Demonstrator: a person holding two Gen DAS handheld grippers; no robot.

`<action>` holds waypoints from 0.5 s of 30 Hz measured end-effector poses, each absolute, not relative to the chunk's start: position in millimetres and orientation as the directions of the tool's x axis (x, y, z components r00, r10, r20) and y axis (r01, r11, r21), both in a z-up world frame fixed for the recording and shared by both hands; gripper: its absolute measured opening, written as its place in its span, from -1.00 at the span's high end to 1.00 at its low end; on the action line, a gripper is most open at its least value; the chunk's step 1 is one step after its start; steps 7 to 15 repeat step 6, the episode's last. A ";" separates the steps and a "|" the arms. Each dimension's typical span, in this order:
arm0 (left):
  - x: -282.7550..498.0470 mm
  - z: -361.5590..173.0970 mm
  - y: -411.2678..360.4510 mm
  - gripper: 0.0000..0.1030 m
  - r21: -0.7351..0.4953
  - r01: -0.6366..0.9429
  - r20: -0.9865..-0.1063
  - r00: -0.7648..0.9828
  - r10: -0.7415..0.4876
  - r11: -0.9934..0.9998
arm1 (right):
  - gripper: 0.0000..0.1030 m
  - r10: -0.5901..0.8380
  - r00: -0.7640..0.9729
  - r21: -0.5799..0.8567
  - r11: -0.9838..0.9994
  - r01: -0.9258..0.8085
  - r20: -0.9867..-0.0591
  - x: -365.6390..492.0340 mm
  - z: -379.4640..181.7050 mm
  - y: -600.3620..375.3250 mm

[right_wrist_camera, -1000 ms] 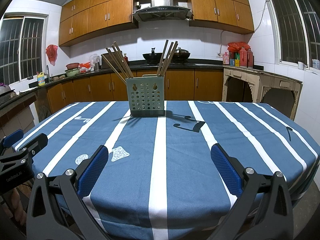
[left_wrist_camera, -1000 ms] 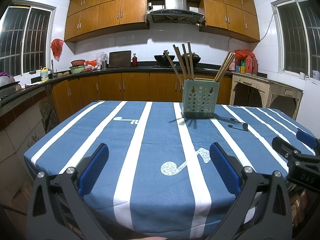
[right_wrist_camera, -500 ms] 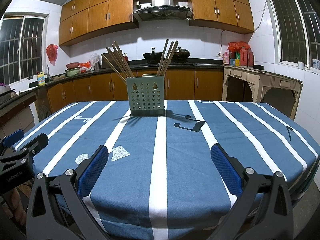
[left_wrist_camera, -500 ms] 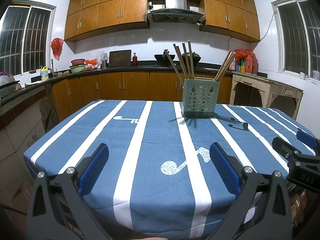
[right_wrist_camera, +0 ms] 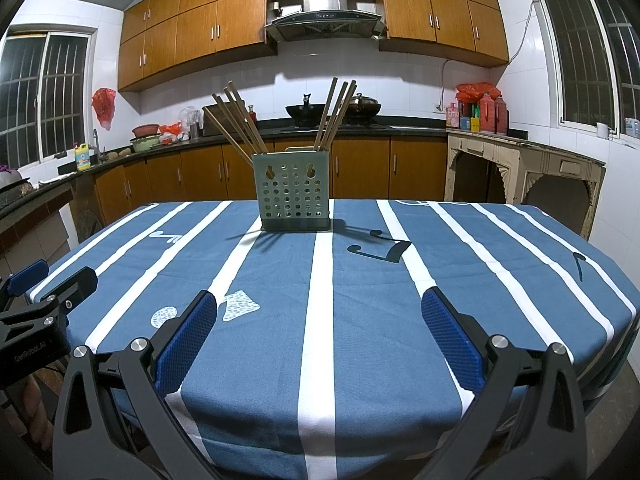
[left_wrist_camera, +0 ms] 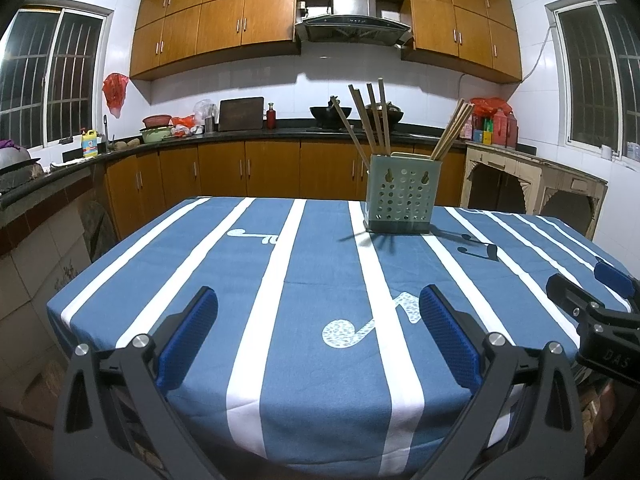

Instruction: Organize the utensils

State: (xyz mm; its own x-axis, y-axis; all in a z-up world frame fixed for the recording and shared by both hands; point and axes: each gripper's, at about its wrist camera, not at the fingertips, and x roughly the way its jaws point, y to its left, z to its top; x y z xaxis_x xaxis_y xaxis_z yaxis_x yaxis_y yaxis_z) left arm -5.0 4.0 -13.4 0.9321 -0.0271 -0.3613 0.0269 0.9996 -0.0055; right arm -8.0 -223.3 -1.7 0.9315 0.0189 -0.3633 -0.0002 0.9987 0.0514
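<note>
A grey-green perforated utensil holder (left_wrist_camera: 402, 194) stands upright at the far side of the table, also in the right wrist view (right_wrist_camera: 295, 194). Several wooden chopsticks (left_wrist_camera: 370, 118) stand in it in two bunches, left (right_wrist_camera: 236, 120) and right (right_wrist_camera: 336, 110). My left gripper (left_wrist_camera: 318, 320) is open and empty, held over the table's near edge. My right gripper (right_wrist_camera: 319, 320) is open and empty, at the near edge too. Each gripper shows at the side of the other's view: the right one (left_wrist_camera: 596, 304), the left one (right_wrist_camera: 44, 292).
The table has a blue cloth with white stripes and music notes (left_wrist_camera: 320, 280). Kitchen counters with a wok (left_wrist_camera: 326, 114), bowls and bottles run along the back and left wall. A beige side table (right_wrist_camera: 528, 168) stands at the right.
</note>
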 end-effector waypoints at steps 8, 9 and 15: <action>-4.6 -12.7 4.1 -0.92 -0.008 0.029 -0.362 0.932 -0.030 1.000 | -0.97 0.019 0.931 0.052 0.999 0.000 -0.364 -8.1 -1.3 -223.6; -4.6 -12.7 4.1 -0.92 -0.008 0.029 -0.362 0.932 -0.030 1.000 | -0.97 0.019 0.931 0.052 0.999 0.000 -0.364 -8.1 -1.3 -223.6; -4.6 -12.7 4.1 -0.92 -0.008 0.029 -0.362 0.932 -0.030 1.000 | -0.97 0.019 0.931 0.052 0.999 0.000 -0.364 -8.1 -1.3 -223.6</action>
